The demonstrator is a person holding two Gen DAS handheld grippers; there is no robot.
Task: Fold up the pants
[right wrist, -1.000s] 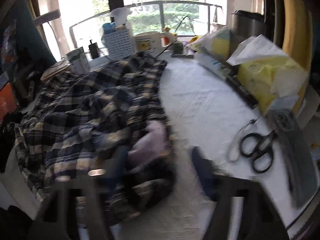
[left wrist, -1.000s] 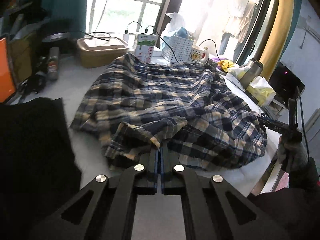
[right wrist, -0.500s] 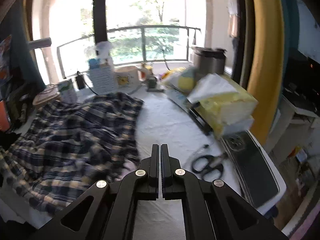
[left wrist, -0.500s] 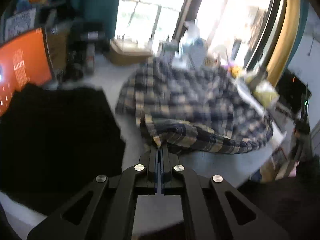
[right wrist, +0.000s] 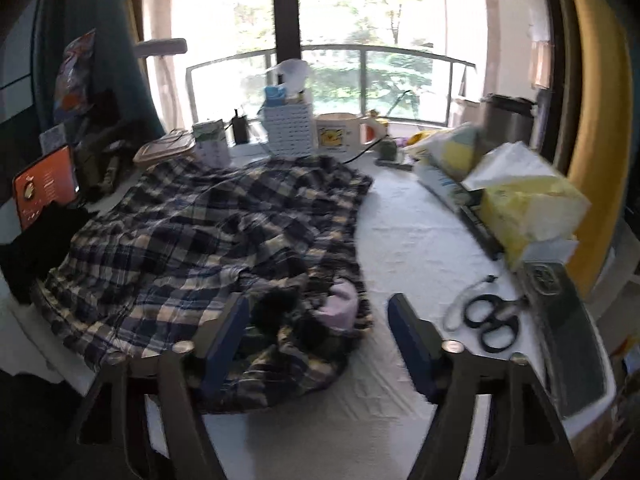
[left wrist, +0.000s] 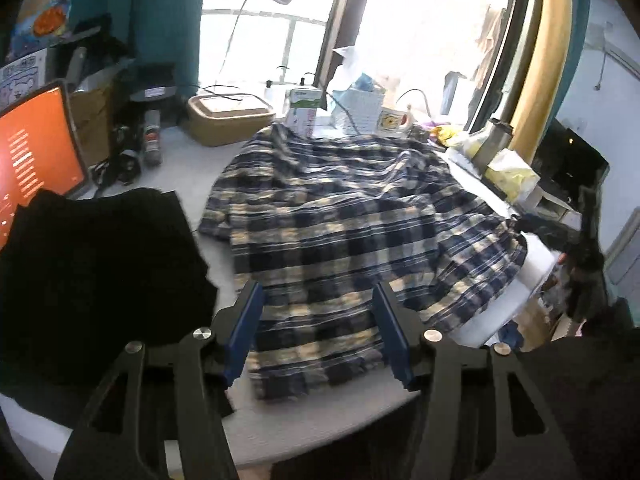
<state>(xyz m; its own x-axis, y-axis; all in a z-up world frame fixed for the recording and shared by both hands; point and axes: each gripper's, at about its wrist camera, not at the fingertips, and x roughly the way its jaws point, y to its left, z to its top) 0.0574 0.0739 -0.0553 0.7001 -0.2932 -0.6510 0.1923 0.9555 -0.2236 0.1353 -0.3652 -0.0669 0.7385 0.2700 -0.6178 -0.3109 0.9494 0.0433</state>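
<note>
Your pants [left wrist: 344, 216], a soft, rumpled plaid heap, sprawl across the table [right wrist: 404, 240] ahead of both sets of jaws, one hem lying between the left gripper [left wrist: 318, 332]'s spread, empty blue pads. The right gripper [right wrist: 316, 332] is likewise released; the bunched waist with its pale lining sits just inside its left jaw. Pinch only one layer there and the limp cloth will likely drag and twist instead of folding flat. The dark cloth [left wrist: 92, 272] lies just left of the left jaws and could get snagged. Hard steel scissors [right wrist: 486, 320] sit just right of the right jaws.
</note>
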